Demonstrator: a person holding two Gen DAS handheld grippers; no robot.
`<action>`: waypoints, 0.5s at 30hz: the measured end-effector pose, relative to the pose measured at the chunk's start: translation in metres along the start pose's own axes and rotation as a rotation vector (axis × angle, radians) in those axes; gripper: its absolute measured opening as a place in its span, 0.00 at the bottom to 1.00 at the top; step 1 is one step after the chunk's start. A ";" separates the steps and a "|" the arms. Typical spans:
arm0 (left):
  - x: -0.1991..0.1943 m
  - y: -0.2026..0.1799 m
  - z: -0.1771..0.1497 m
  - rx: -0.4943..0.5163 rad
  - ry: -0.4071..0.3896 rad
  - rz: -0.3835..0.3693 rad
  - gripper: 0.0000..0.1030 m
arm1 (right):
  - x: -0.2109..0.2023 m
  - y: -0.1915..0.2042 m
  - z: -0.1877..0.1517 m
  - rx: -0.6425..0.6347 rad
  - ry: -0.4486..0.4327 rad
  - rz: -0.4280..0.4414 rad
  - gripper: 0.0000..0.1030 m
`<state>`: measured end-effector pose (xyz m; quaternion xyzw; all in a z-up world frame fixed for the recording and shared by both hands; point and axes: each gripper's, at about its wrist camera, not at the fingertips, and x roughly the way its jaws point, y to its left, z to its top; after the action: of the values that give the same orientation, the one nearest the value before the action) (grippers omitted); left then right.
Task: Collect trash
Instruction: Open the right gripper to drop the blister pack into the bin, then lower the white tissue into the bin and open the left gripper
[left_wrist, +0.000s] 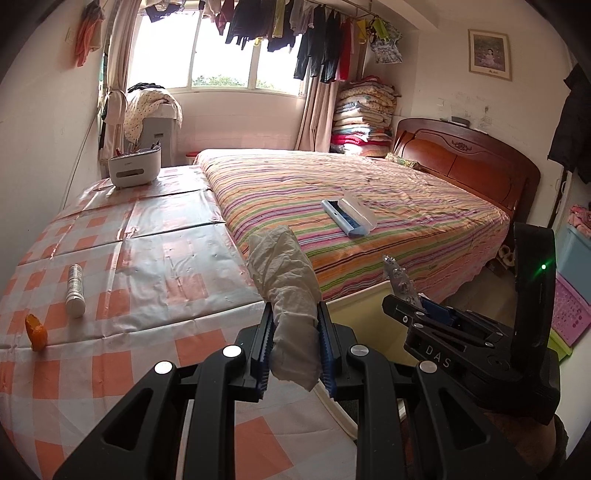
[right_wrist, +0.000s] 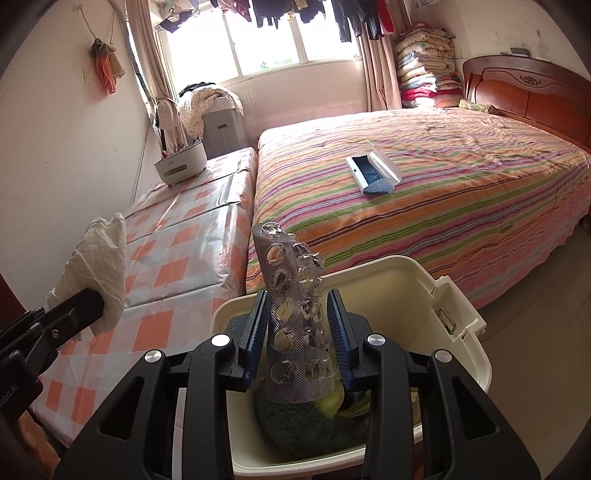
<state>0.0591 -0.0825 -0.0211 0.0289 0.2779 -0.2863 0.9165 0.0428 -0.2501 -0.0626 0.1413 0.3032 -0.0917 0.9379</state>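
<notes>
Orange peel scrap (left_wrist: 36, 332) and small white tube (left_wrist: 75, 291) left on checkered surface (left_wrist: 155, 258). Left tool (left_wrist: 295, 332) clamps crumpled white tissue (left_wrist: 284, 273), short of bin. Right tool (right_wrist: 300, 325) loosened around empty silver blister pack (right_wrist: 291, 325) over cream plastic bin (right_wrist: 424, 284), which already holds trash.

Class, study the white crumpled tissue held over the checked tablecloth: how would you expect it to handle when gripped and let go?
The crumpled tissue probably squashes easily: it narrows where the left tool clamps it. It looks light for its size, since the creased free end stands up unsupported. Being soft paper, it should drop without rolling or breaking.
</notes>
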 end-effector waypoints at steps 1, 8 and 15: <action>0.001 -0.003 0.001 0.004 0.001 -0.004 0.21 | -0.002 -0.003 0.001 0.016 -0.009 -0.002 0.61; 0.012 -0.017 -0.001 0.027 0.023 -0.024 0.21 | -0.014 -0.021 0.004 0.099 -0.075 -0.021 0.71; 0.024 -0.028 -0.003 0.044 0.053 -0.050 0.21 | -0.029 -0.038 0.007 0.181 -0.170 -0.054 0.71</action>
<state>0.0586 -0.1177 -0.0338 0.0496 0.2962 -0.3143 0.9006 0.0135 -0.2862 -0.0474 0.2091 0.2169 -0.1554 0.9408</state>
